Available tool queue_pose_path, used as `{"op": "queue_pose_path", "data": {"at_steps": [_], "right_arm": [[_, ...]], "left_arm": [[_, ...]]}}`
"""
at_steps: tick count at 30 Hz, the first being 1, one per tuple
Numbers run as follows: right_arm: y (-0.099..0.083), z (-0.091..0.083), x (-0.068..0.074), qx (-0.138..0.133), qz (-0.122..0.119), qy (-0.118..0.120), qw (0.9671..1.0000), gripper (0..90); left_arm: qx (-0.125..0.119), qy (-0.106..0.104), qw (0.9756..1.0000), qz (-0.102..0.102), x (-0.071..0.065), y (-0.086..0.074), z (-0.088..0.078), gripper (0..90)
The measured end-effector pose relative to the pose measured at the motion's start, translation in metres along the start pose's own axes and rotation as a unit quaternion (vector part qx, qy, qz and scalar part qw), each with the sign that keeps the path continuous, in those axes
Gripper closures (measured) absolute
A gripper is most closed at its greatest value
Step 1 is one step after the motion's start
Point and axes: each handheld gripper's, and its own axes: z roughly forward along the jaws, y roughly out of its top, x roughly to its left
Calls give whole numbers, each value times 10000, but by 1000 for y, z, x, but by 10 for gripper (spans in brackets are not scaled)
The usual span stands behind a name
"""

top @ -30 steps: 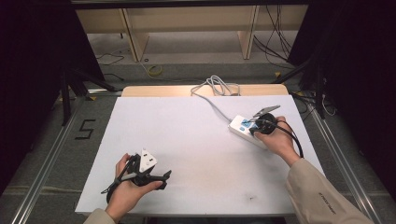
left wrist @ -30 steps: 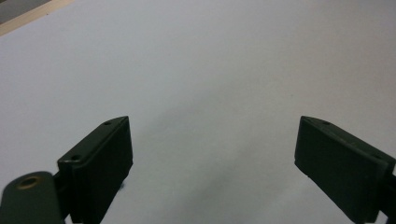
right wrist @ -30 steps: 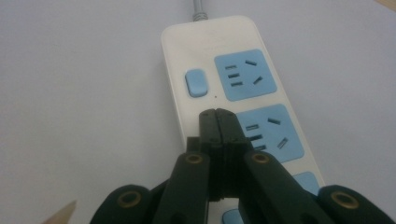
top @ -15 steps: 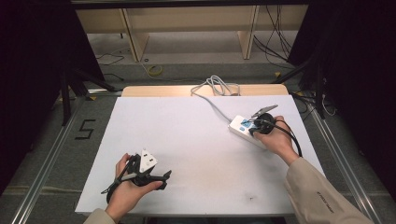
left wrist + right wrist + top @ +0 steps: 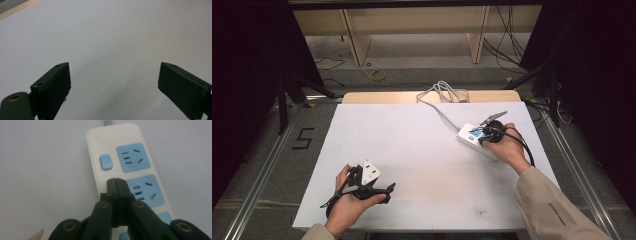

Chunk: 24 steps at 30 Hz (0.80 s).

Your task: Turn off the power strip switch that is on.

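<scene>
Right gripper poised over the power strip

The strip lies on the right side of the bench, long axis running straight ahead of the right gripper, whose jaws are pressed together holding nothing, tips just short of the blue switch. The left gripper, jaws wide apart and holding nothing, rests well away at the near left.

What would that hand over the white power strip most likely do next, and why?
Probably ease the right gripper forward and down onto the blue switch. Its jaws are pressed together with nothing between them, like a poking tip, and they hover over the power strip just short of that switch. The left gripper stands open over bare table, so it looks idle.
</scene>
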Motion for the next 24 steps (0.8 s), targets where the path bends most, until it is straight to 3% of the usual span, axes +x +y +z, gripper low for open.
{"op": "queue_pose_path", "data": {"at_steps": [24], "right_arm": [[10,1,-1,370,-5,45,9993,900]], "left_arm": [[-2,-30,10000,27,-1,1,2,107]]}}
